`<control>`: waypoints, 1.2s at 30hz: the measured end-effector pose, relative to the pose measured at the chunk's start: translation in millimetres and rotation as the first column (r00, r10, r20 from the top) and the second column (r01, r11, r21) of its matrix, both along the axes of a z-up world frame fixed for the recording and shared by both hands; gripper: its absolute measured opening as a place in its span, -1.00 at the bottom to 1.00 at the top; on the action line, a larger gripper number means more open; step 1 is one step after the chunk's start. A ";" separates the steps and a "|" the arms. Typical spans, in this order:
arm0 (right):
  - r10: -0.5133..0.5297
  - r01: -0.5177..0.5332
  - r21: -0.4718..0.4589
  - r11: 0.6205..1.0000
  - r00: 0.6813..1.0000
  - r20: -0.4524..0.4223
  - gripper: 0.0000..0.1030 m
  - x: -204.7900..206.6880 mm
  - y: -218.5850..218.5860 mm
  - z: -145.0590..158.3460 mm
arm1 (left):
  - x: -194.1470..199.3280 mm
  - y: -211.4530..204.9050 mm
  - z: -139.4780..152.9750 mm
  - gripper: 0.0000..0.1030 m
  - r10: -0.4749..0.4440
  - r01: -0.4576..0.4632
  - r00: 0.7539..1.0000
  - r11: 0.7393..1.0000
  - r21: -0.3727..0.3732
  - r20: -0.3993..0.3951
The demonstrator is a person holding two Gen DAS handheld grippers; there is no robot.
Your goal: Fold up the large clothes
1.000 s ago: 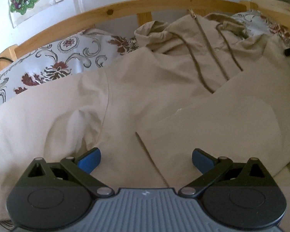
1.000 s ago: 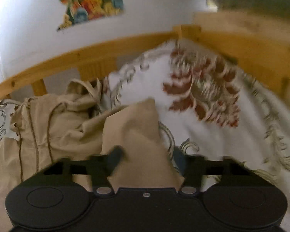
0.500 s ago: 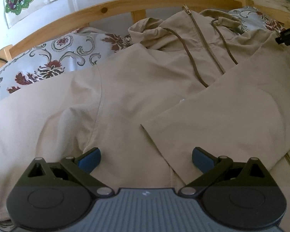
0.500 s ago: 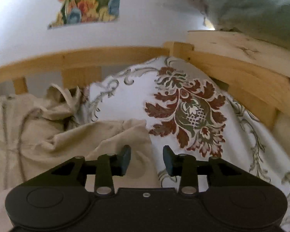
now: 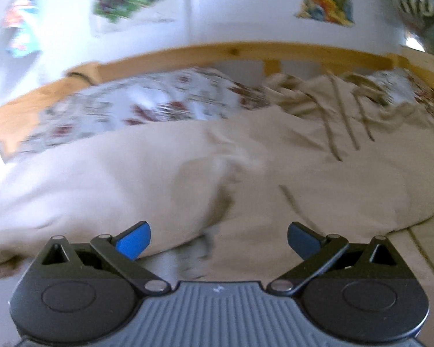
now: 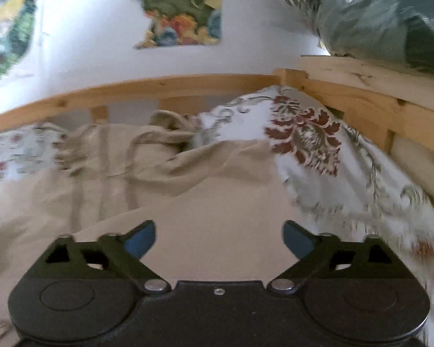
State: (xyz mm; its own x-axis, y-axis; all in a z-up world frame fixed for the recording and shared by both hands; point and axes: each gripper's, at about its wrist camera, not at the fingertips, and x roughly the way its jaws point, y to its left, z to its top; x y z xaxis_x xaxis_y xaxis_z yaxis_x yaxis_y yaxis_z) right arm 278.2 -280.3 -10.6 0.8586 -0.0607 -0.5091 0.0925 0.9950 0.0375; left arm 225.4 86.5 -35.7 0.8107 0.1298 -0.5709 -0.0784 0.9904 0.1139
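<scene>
A large beige hooded jacket point(image 5: 246, 173) lies spread on the bed, hood and drawstrings point(image 5: 347, 121) toward the headboard. One sleeve point(image 5: 347, 199) is folded across its front; the other sleeve point(image 5: 86, 182) stretches out to the left. My left gripper point(image 5: 219, 238) is open and empty, just above the jacket's left armpit area. In the right wrist view the jacket point(image 6: 217, 208) fills the lower middle, and my right gripper point(image 6: 218, 238) is open and empty above its right shoulder. Both views are blurred.
A floral bedsheet point(image 6: 347, 173) covers the bed point(image 5: 159, 107). A wooden headboard rail point(image 5: 231, 55) runs along the back, with a wooden side rail point(image 6: 376, 101) at the right. Posters point(image 6: 182, 8) hang on the white wall. A bagged bundle point(image 6: 390, 14) sits above the right rail.
My right gripper has let go of the sleeve, opened wide and drawn back. My left gripper stayed open and swung left and back, so the outstretched left sleeve now fills its view.
</scene>
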 end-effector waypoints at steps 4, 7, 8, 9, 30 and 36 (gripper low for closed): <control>-0.013 0.012 0.074 0.997 1.000 0.012 0.99 -63.2 33.9 12.9 | -29.8 40.2 10.8 0.99 0.194 -0.193 0.981 0.980 -0.041 0.003; 0.020 -0.017 0.139 0.990 1.000 -0.023 0.99 -91.7 59.4 19.2 | -50.9 82.2 17.5 0.96 0.381 -0.381 0.924 0.916 -0.127 -0.026; 0.036 -0.031 0.159 0.987 0.999 -0.027 0.99 -100.4 68.2 20.3 | -59.4 97.2 19.2 0.93 0.444 -0.444 0.895 0.881 -0.162 -0.037; 0.053 -0.047 0.177 0.983 0.998 -0.029 0.99 -110.2 79.1 20.1 | -67.8 110.7 20.2 0.91 0.493 -0.490 0.869 0.849 -0.199 -0.040; 0.226 -0.212 0.113 0.971 0.966 -0.126 0.99 -124.1 125.2 -32.7 | -47.6 205.1 30.3 0.11 0.767 -0.744 0.639 0.593 -0.307 -0.068; 0.238 -0.224 0.124 0.967 0.964 -0.114 0.99 -125.7 125.2 -31.0 | -45.1 208.2 31.0 0.35 0.775 -0.752 0.625 0.563 -0.343 -0.099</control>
State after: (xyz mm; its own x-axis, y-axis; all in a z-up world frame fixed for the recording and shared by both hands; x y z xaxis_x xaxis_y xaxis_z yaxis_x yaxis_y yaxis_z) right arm 152.5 -155.0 -41.6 0.7702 0.1940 -0.6076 -0.1285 0.9803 0.1501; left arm 180.2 294.7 -4.7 0.5285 0.5365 -0.6579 -0.8178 0.5296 -0.2251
